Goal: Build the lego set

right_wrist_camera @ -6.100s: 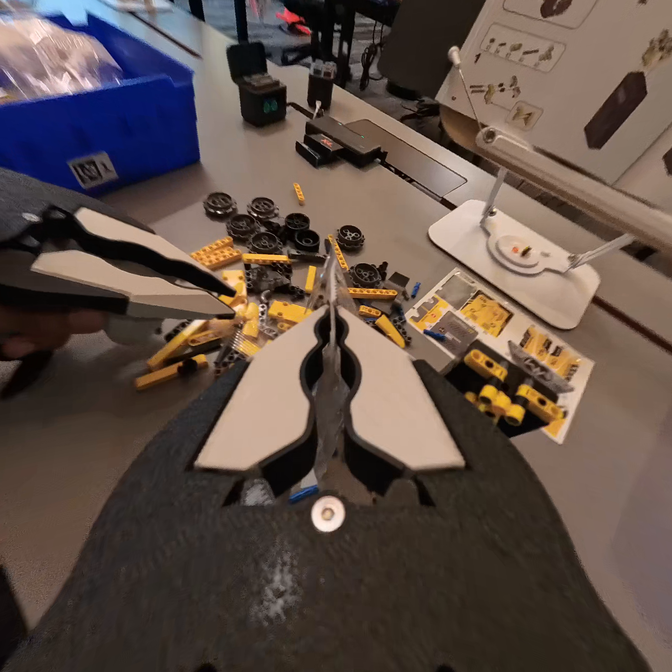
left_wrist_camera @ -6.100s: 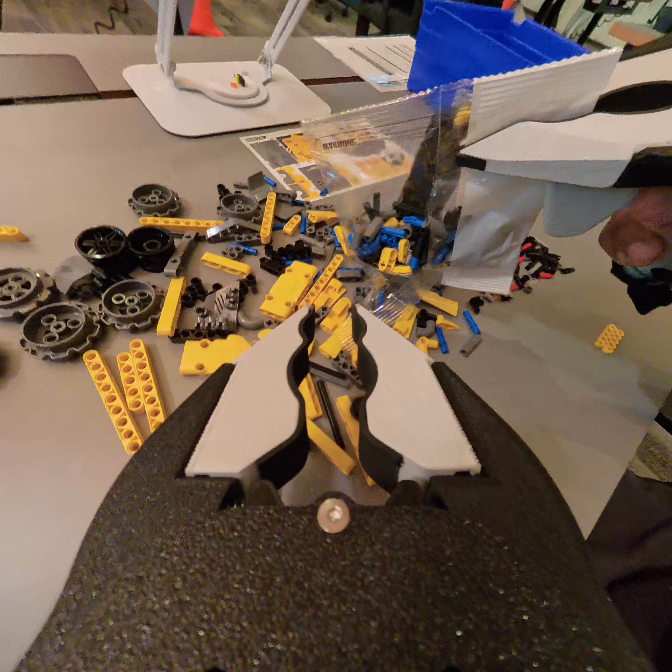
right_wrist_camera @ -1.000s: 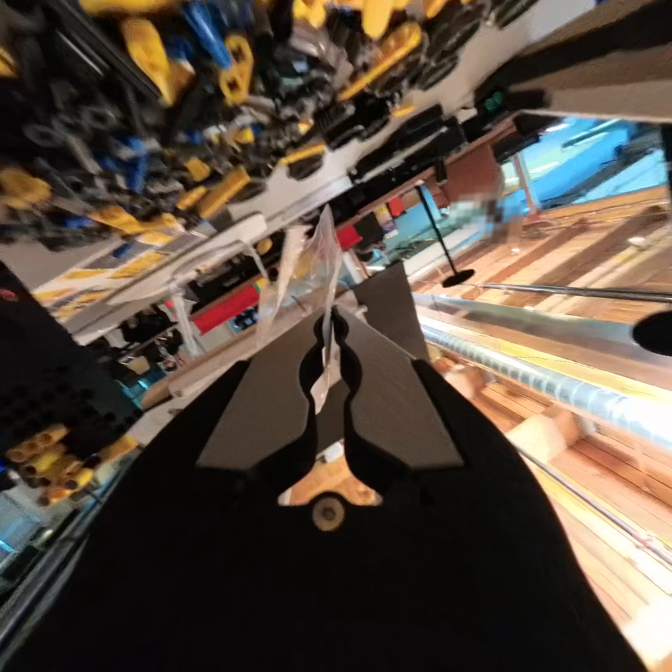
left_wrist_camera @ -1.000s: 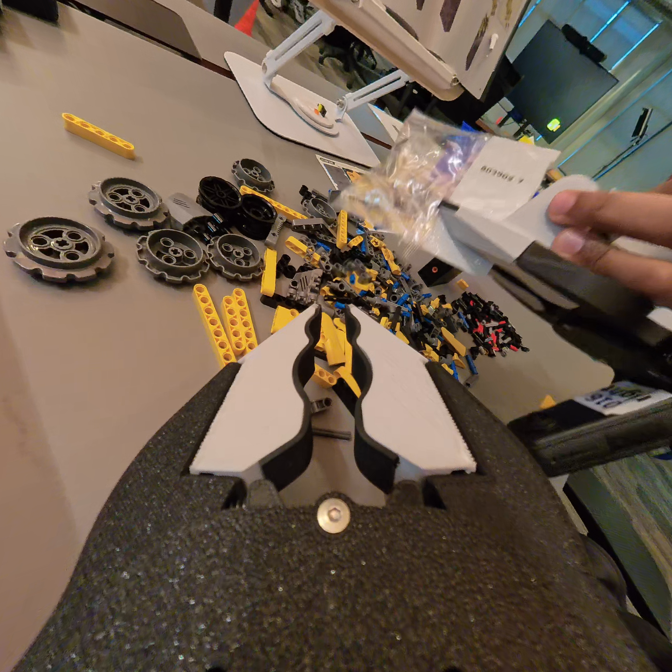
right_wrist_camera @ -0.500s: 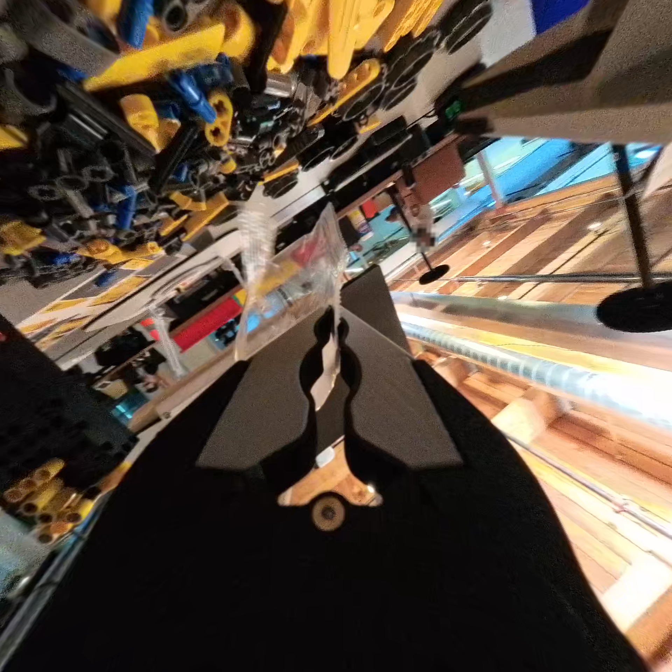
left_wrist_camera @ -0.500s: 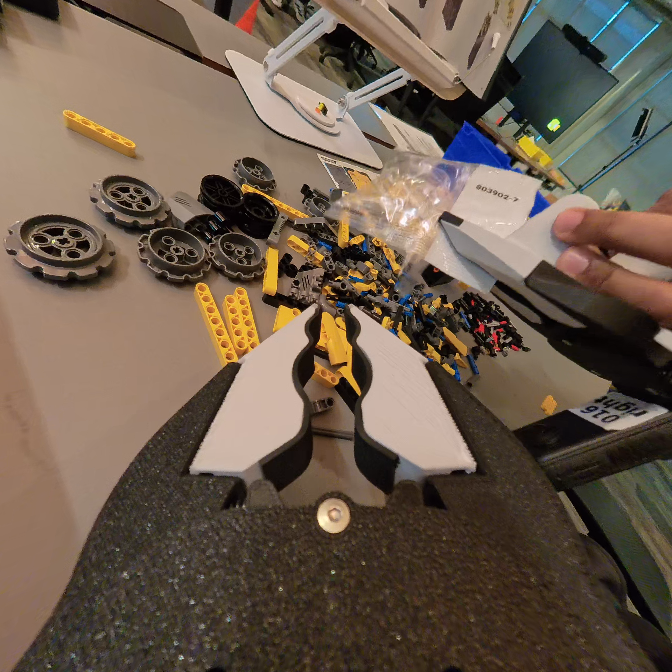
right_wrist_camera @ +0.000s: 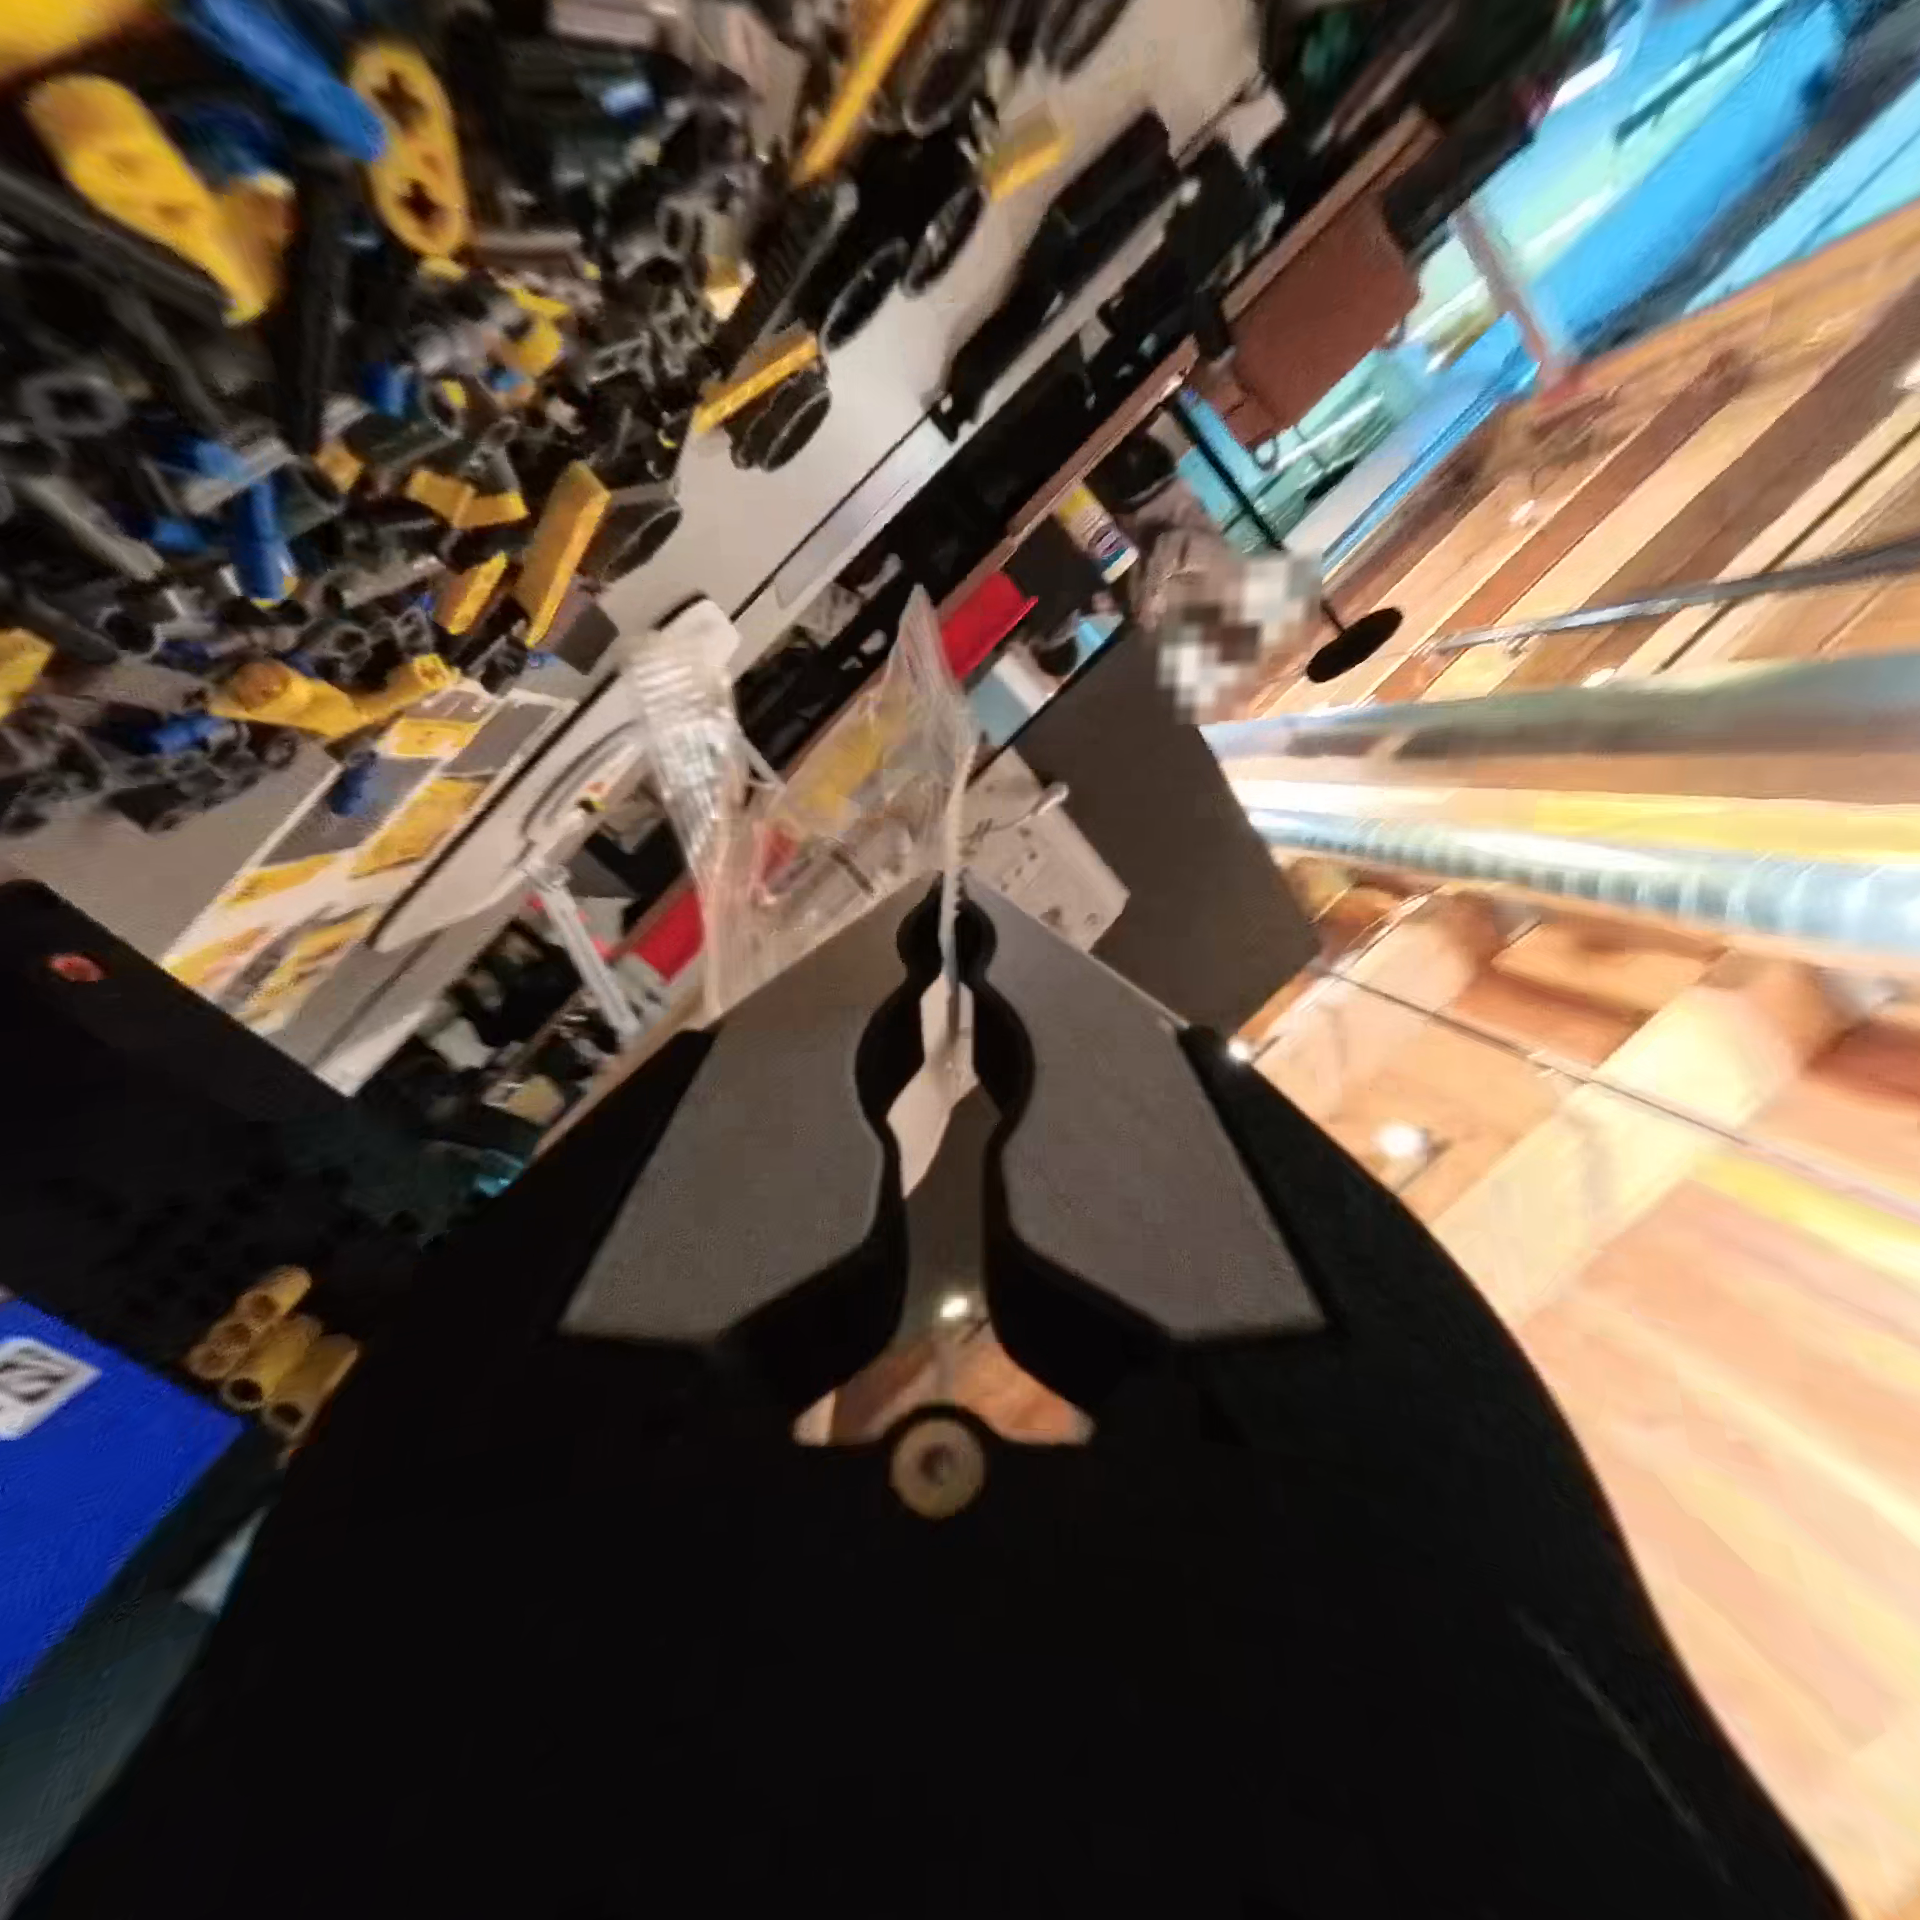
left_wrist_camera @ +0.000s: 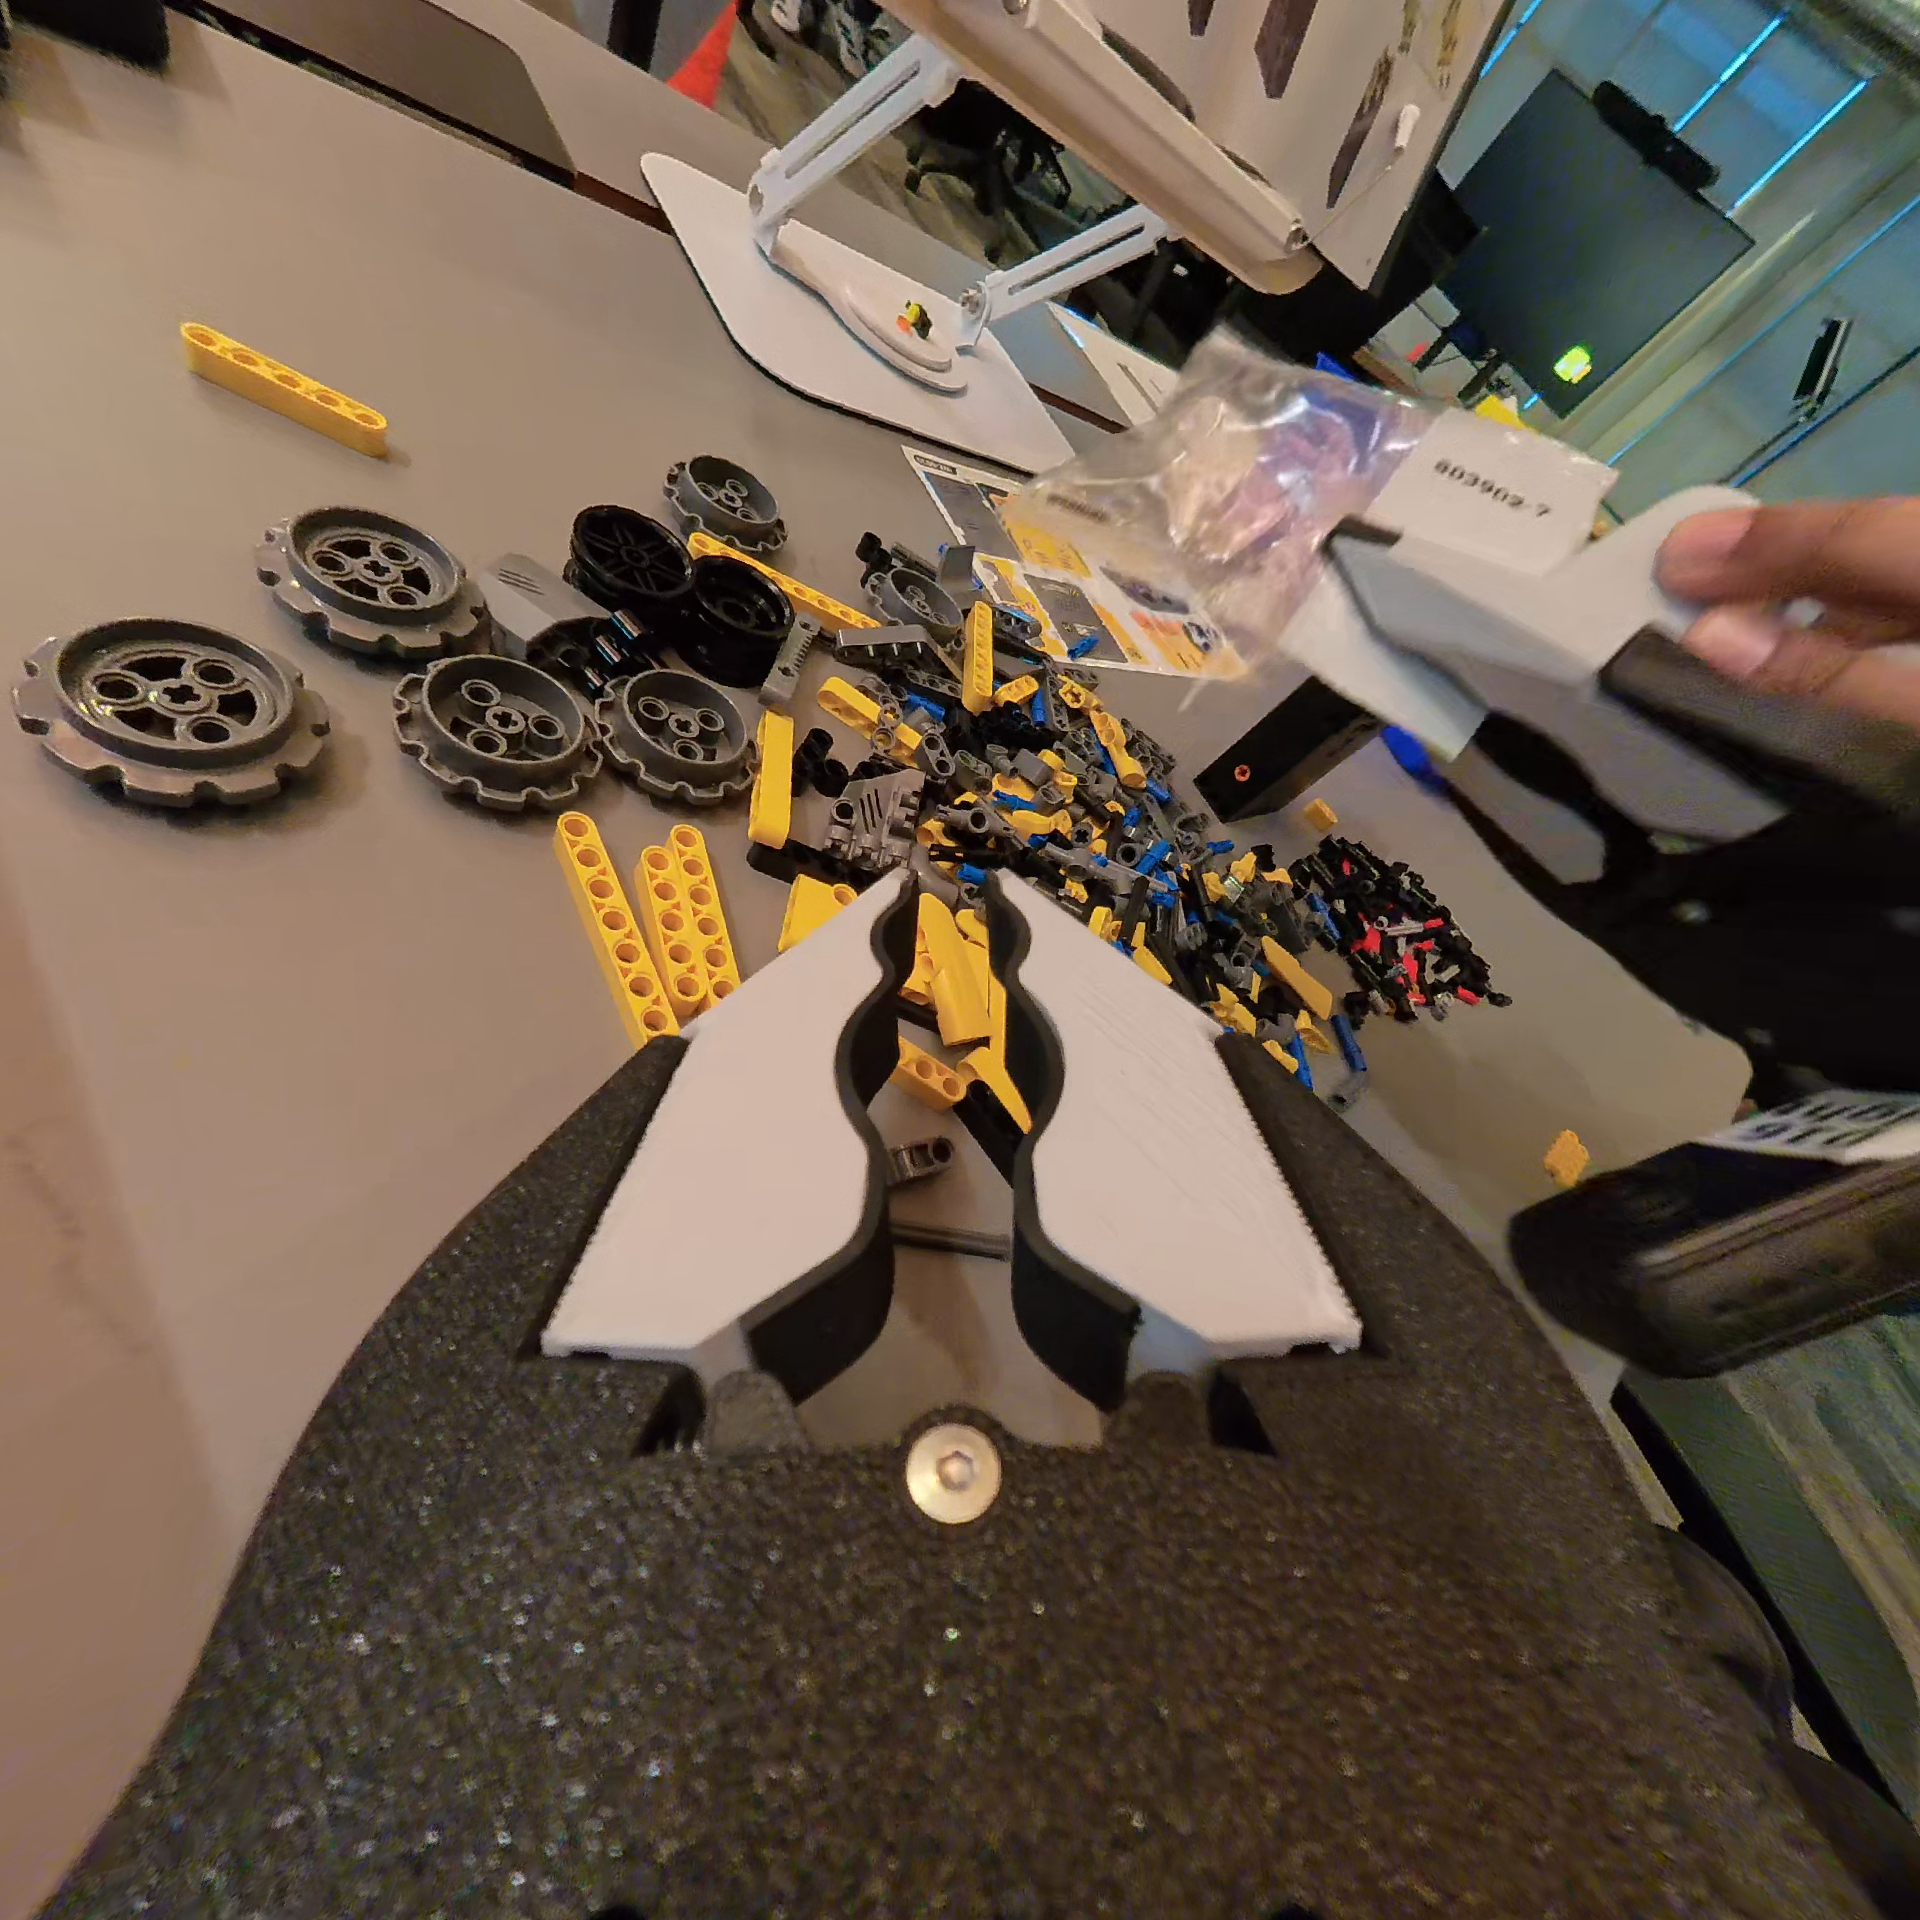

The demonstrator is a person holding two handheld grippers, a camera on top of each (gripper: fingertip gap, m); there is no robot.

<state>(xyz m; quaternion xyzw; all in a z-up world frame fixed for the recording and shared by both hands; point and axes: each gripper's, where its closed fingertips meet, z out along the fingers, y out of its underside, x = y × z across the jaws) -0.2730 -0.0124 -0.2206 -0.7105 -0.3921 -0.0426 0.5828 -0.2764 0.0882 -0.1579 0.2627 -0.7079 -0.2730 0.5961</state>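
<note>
My right gripper (right_wrist_camera: 951,906) is shut on the edge of a clear plastic bag (right_wrist_camera: 883,769) with a white label. Its view is tipped upside down, with the table above. In the left wrist view the right gripper (left_wrist_camera: 1345,556) holds the crumpled bag (left_wrist_camera: 1205,488) in the air above a pile of yellow, blue, black and grey building pieces (left_wrist_camera: 1039,769). My left gripper (left_wrist_camera: 954,888) hovers low over the near edge of that pile, jaws slightly apart and empty.
On the grey table (left_wrist_camera: 260,1039) lie grey toothed wheels (left_wrist_camera: 171,707), black tyres (left_wrist_camera: 675,592), yellow beams (left_wrist_camera: 644,925), one lone beam (left_wrist_camera: 281,390), a black and red pin heap (left_wrist_camera: 1392,945), an instruction sheet (left_wrist_camera: 1081,592), a white stand base (left_wrist_camera: 862,343) and a black box (left_wrist_camera: 1288,753). Spacing between my two grippers at the tips: around 12 cm. Measured from the fingertips, the lone beam (left_wrist_camera: 281,390) is 20 cm or so from the left gripper and 25 cm from the right. My right wrist view (right_wrist_camera: 1025,152) looks at it from another angle.
Since six seconds ago the right gripper has turned the bag over and the pieces have left it. Over the last second the bag rose slightly and shook; the left gripper stayed still.
</note>
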